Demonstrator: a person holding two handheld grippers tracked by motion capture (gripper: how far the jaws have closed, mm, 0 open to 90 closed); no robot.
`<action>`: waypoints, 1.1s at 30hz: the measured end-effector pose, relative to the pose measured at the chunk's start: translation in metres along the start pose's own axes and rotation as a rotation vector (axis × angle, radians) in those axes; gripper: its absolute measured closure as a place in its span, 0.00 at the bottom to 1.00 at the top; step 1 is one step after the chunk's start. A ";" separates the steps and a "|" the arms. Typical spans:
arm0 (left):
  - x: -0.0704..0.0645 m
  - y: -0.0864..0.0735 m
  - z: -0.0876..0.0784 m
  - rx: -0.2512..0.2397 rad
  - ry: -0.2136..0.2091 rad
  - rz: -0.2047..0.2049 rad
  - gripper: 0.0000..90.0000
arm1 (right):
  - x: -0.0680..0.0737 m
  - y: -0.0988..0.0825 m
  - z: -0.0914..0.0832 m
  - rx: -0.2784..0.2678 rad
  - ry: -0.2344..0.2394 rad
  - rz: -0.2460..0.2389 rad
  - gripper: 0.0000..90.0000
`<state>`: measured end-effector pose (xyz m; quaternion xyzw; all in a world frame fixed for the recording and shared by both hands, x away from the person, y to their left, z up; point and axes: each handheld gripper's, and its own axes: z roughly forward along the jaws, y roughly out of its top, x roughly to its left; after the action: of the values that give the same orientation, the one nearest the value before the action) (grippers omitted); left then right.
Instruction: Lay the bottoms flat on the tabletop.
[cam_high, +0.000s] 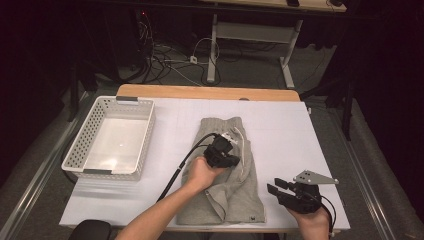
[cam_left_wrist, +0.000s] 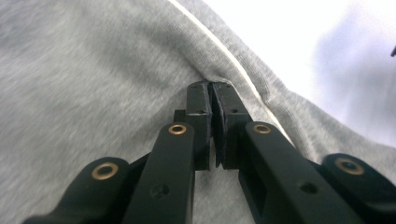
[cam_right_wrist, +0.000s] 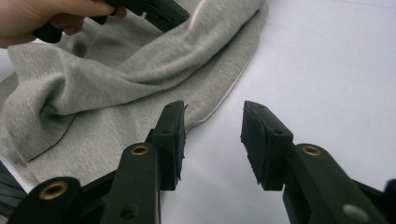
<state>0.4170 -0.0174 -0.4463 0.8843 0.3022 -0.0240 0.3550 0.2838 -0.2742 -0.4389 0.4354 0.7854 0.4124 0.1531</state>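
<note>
Left tongs (cam_left_wrist: 212, 100) clenched on a fold of the grey shorts (cam_high: 225, 175), frame centre | right tongs (cam_right_wrist: 212, 140) released, lower right, just beside the hem on bare white counter (cam_high: 290, 130) | shorts: soft ribbed knit, rumpled, white cord | perforated white basket (cam_high: 142, 145) upper left, well apart | counter's right side open.

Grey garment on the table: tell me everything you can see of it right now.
The grey garment looks like soft knit jersey, with a white drawstring and a thin pale stripe along one edge. It lies crumpled and partly folded on the white table, right of the white basket. The left gripper is shut on a pinch of its fabric near that stripe. The right gripper is open beside its edge, not touching.
</note>
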 end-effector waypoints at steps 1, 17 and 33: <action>0.000 0.001 0.002 0.003 0.000 0.001 0.93 | 0.000 0.000 0.000 -0.002 -0.001 0.002 0.67; 0.001 -0.023 -0.029 0.010 0.060 0.014 0.73 | 0.001 0.001 -0.001 0.006 0.008 -0.001 0.68; 0.018 -0.095 -0.091 -0.061 0.175 -0.085 0.54 | 0.025 0.031 0.034 0.097 0.052 -0.090 0.77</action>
<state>0.3638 0.1042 -0.4410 0.8582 0.3697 0.0478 0.3529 0.3069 -0.2272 -0.4328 0.3956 0.8270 0.3778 0.1299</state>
